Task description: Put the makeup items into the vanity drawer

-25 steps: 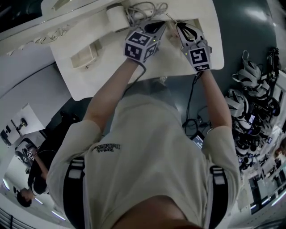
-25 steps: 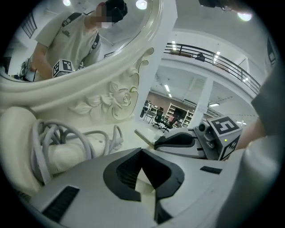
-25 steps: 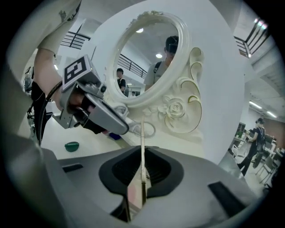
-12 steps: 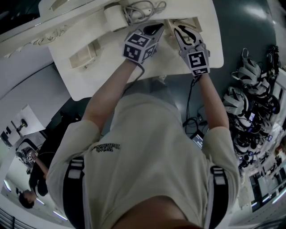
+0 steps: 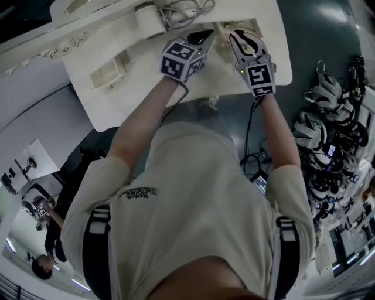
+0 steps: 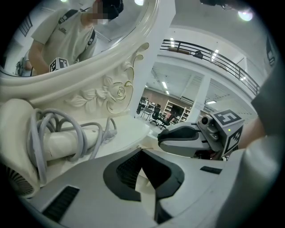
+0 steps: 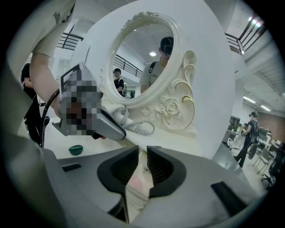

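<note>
- While the right gripper (image 7: 142, 155) hangs over the vanity drawer (image 5: 255, 26), which sits just right of the hair dryer (image 5: 153, 19) in the head view, its jaws have just been opening and stand a narrow slit apart.
- Through that slit a pale pinkish thing (image 7: 133, 180) shows. It seems to lie below the pads rather than be pressed by them, so I take it for a makeup item already down in the drawer.
- The left gripper (image 6: 141, 153) waits between the hair dryer and the right gripper, its jaw tips together, with nothing that I can see clamped.
- The release looks all but done. A good finish would be to lift the right gripper straight up with the jaws no narrower, so the pads do not drag the item back out.
- The cord (image 5: 187, 9) coiled on the hair dryer lies close to both grippers, so any withdrawal should come back toward the person, away from it.
- A small green thing (image 7: 75, 149) lies on the tabletop (image 5: 146, 88), left of the hair dryer in the right gripper view. It may be the next item; I cannot tell.
</note>
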Available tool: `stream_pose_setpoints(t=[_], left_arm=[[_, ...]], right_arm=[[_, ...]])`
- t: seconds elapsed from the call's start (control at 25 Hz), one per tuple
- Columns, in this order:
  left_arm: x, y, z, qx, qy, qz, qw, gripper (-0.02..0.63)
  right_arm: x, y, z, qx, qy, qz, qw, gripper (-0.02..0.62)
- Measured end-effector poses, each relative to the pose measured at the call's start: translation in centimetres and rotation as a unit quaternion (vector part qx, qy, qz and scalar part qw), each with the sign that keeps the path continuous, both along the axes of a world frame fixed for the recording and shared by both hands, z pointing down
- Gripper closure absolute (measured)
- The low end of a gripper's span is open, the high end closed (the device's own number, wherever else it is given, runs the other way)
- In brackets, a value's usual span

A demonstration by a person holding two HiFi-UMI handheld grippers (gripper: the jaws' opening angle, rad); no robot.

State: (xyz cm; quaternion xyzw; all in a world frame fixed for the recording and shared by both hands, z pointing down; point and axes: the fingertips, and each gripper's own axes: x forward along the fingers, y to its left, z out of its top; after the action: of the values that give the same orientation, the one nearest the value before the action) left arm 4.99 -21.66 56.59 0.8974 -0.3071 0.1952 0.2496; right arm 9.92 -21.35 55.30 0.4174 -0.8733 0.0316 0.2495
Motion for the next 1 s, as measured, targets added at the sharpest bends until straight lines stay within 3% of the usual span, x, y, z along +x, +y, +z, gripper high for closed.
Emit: stream_pose_setpoints(t=[0.52, 0.6, 1.0], left_arm=[[-0.1, -0.1, -7.5, 0.064, 0.018, 0.001, 0.9978, 0.6], [-0.2, 0.0, -9.0, 0.076, 0.023, 0.001, 0.9968, 0.6], [-0.6, 2.5, -18.1, 0.154, 0.067, 0.003, 0.9857, 0.6]], right_arm=[[0.1, 0.5, -8.4, 0.068, -0.011, 0.019, 0.997, 0.531], [0.0, 0.8, -10.1, 0.084, -0.015, 0.023, 0.996, 0.557], [0.4, 4.0, -18.9, 0.155, -0.055, 0.036, 0.986, 0.558]])
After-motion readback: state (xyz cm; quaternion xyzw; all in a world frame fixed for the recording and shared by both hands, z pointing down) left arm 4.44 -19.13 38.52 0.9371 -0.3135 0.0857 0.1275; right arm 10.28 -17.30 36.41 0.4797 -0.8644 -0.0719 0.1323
